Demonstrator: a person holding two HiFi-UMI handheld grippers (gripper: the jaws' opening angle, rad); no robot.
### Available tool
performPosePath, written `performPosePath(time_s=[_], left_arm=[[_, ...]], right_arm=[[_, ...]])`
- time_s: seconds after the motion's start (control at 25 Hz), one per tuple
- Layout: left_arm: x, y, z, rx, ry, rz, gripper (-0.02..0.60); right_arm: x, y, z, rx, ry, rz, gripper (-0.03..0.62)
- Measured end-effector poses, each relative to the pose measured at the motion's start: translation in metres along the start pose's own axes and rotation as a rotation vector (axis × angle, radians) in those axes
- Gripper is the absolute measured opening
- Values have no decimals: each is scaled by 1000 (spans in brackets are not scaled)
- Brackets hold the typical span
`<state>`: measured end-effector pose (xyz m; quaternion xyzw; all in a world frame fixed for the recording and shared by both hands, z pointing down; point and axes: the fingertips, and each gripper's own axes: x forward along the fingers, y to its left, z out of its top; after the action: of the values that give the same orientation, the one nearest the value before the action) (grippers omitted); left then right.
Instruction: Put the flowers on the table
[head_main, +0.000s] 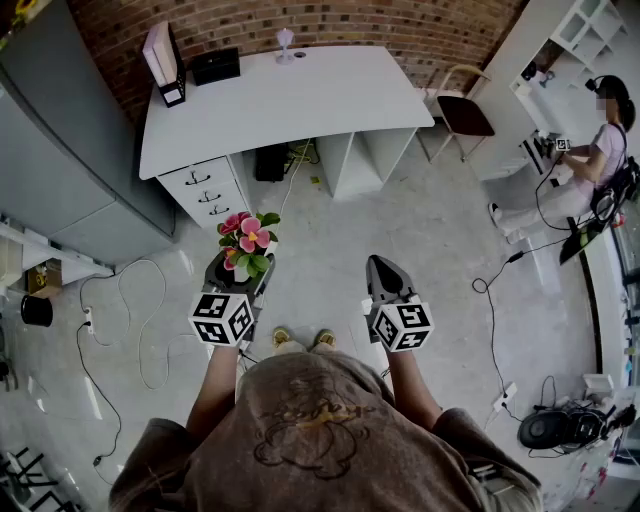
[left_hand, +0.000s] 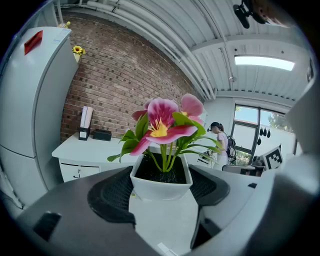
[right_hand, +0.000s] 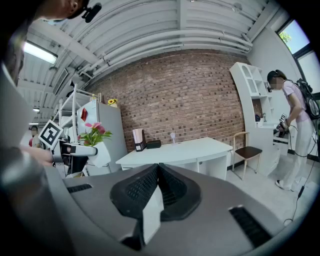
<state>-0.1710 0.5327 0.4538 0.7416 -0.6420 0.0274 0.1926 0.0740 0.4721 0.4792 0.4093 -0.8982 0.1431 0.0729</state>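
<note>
Flowers (left_hand: 165, 125) stand in a pot (left_hand: 161, 185) clamped between your left gripper's (head_main: 238, 272) wide jaws, seemingly low on its walls. Your right gripper (right_hand: 158, 169) is closed and empty. Keep the pot upright while you carry it to the table (head_main: 300, 100), well ahead.

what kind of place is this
Probably an office or studio workspace: a long white desk with drawers stands against a red brick wall, with a dark-seated chair and white open shelving nearby.

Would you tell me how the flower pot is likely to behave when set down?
The pot looks smooth and glossy, so it may slip between the pads. The flowers stand tall above it, so it could tip.
</note>
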Motion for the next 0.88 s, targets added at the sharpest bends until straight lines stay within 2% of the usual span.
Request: performPosePath(time_s=[0.44,0.88], left_arm=[[8,2,-2,3,19,-27,359],[21,14,-11,19,50,-115,359]], right_arm=[[6,0,4,20,-22,-21,3],[17,10,-8,11,-19,-75,3]])
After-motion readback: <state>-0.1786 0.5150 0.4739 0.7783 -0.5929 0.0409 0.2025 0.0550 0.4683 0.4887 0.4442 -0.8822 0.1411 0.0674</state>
